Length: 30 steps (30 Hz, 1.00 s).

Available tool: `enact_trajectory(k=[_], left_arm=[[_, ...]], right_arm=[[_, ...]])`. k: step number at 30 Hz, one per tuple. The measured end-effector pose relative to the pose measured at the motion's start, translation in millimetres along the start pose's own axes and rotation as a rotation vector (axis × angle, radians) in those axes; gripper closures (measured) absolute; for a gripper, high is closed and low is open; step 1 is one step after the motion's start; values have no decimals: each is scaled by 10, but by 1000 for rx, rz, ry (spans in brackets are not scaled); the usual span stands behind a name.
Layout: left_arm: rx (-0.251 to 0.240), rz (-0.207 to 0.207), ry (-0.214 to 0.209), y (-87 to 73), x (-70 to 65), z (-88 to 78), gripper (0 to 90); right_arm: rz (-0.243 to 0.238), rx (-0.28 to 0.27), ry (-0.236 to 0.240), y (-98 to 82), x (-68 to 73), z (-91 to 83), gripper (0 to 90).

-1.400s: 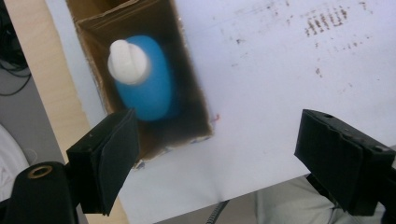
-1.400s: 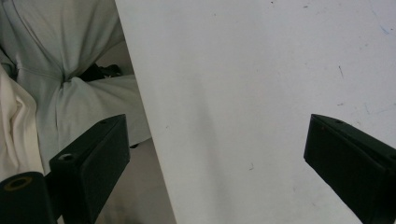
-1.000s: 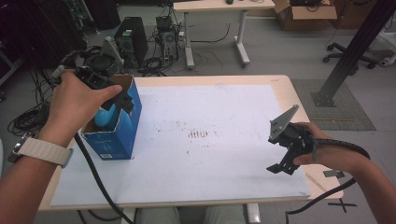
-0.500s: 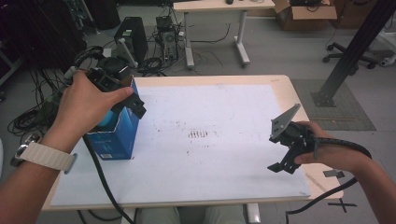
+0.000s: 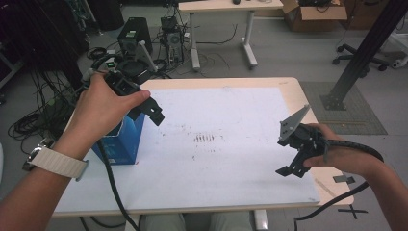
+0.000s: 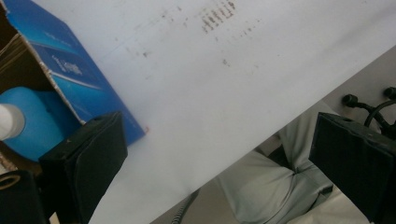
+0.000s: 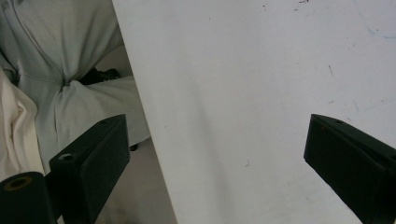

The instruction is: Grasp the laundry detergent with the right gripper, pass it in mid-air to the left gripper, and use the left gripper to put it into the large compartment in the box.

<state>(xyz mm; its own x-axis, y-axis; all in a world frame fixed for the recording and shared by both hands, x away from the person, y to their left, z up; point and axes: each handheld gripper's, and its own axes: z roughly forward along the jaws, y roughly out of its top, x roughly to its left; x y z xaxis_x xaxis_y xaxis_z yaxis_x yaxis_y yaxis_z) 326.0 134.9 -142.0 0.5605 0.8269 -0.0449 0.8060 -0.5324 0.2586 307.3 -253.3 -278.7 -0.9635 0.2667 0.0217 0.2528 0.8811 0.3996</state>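
An open-topped blue cardboard box (image 5: 120, 142) stands at the table's left edge. In the left gripper view the box (image 6: 70, 74) holds a light blue rounded object (image 6: 32, 123) with a white cap (image 6: 9, 121). My left gripper (image 5: 153, 113) hovers above the box's right side, open and empty (image 6: 219, 140), angled down at the white sheet (image 6: 196, 84). My right gripper (image 5: 287, 156) is held low over the sheet's front right corner. It is open with nothing between its jaws (image 7: 217, 135), and its grey plate (image 5: 292, 124) points up.
The white sheet (image 5: 216, 144) covers most of the wooden table (image 5: 293, 91) and has dark smudges (image 5: 204, 138) at its middle. Behind the table are computer towers (image 5: 130, 41), cable tangles, another desk (image 5: 226, 7) and a black post (image 5: 370, 48). The person's lap (image 7: 60, 70) lies below the front edge.
The left gripper has risen out of the blue box's opening and swung right, over the box's edge. The right gripper has stayed still.
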Motion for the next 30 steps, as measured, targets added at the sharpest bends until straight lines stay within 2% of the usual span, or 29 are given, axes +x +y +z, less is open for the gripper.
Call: enact_trajectory(k=[7,11,18,30], left_arm=[[36,53,-18,62,-98,81,46],[53,80,-13,100,-138,124,50],[78,116,-28,142,-187,214,51],[84,147,-43,149,-219,279,56]], right_arm=[[2,0,-1,13,-26,-29,69],[1,3,0,27,-47,-27,69],[-3,1,6,61,-82,-11,69],[-11,-5,8,114,-125,-21,69]])
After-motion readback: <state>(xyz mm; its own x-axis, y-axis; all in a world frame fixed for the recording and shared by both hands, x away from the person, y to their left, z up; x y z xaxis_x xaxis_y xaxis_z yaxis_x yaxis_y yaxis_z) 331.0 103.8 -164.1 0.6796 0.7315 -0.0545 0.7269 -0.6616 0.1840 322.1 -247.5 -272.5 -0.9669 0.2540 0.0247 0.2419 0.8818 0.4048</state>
